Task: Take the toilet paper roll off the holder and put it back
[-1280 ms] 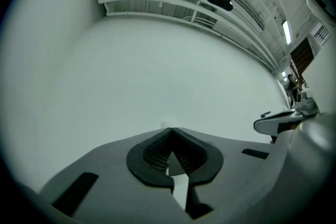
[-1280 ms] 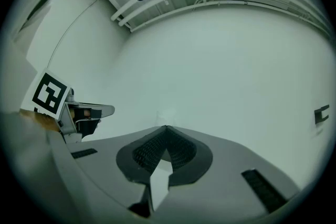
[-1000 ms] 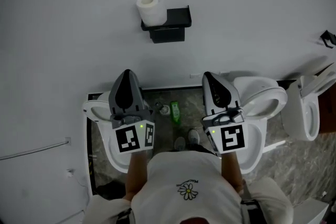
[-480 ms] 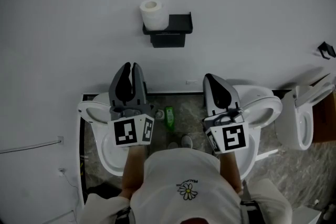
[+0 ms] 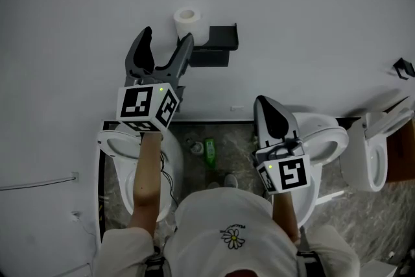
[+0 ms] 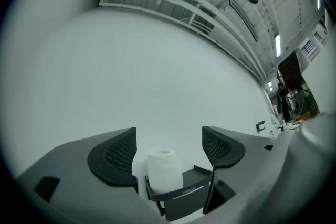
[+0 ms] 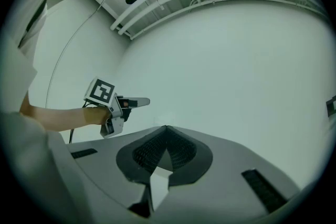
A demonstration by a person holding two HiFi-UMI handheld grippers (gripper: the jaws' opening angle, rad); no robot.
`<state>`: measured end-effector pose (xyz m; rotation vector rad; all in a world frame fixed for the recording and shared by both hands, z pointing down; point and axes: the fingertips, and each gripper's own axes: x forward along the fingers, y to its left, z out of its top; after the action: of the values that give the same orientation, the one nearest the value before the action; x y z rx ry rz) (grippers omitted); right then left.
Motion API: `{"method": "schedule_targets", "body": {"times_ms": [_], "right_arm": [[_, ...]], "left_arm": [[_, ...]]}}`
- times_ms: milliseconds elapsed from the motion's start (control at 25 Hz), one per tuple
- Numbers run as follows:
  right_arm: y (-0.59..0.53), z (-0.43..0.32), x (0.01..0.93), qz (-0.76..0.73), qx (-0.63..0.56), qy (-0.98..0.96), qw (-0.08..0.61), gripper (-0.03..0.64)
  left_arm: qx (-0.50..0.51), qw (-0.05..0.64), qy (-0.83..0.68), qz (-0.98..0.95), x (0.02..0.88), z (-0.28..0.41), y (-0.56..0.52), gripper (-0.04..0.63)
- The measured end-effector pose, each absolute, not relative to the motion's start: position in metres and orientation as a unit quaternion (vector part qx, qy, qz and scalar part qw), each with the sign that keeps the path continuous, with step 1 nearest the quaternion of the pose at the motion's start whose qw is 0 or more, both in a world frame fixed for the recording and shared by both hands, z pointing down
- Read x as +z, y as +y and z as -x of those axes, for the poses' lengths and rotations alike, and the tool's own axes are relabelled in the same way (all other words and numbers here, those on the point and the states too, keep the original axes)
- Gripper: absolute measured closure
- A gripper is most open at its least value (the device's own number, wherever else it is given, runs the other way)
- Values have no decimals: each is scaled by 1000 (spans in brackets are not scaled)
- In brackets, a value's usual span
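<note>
Left tongs [image 5: 166,37], just spread and empty, should centre on the toilet roll [image 5: 188,21] before pinching; right tongs [image 5: 266,104] pressed together.

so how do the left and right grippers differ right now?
The left gripper has jaws that have just been opening and stand wide apart, with nothing between them; the right gripper is shut. The left gripper sits high, near the toilet paper roll on its black holder; the right gripper hangs lower, over a toilet. Both hold nothing.
</note>
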<state>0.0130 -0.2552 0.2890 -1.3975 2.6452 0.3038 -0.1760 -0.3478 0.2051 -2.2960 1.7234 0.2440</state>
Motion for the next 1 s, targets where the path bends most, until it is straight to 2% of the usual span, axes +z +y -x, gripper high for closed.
{"method": "schedule_targets", "body": {"times_ms": [160, 480, 1000], "right_arm": [[-260, -18, 287, 468, 99, 875, 68, 607], [-266, -26, 288, 476, 98, 872, 61, 607], [-282, -39, 294, 489, 96, 866, 48, 607]], "left_arm": [[53, 92, 582, 806, 227, 178, -388, 202], [3, 30, 568, 822, 265, 177, -448, 199], [-28, 11, 583, 812, 283, 166, -486, 201]]}}
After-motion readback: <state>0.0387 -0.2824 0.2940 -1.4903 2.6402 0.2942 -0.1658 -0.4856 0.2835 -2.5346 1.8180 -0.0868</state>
